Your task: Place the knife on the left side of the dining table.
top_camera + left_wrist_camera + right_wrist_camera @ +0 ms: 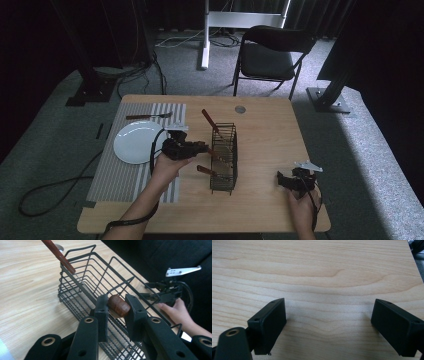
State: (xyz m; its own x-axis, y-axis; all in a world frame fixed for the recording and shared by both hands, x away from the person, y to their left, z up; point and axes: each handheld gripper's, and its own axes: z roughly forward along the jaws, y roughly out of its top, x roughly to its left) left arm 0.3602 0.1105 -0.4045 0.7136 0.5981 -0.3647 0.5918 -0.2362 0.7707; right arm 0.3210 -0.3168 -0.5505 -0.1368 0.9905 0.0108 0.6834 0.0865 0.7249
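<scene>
Your right gripper (284, 180) sat near the table's front edge, jaws spread wide, nothing btwn them. Your left gripper (117, 307) had closed on a wooden handle (119, 306) poking from the wire basket (223, 159) mid-table. Looked like the pull-out step; next you'd prob need to draw it clear w/o snagging wires, toward the plate (135, 142) on the striped mat (112, 175). A fork (147, 116) lay beyond.

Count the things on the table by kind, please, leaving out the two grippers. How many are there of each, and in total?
White plate: 1
Striped placemat: 1
Wire basket: 1
Fork on the placemat: 1
Wooden-handled utensils in the basket: 3
Total: 7
</scene>
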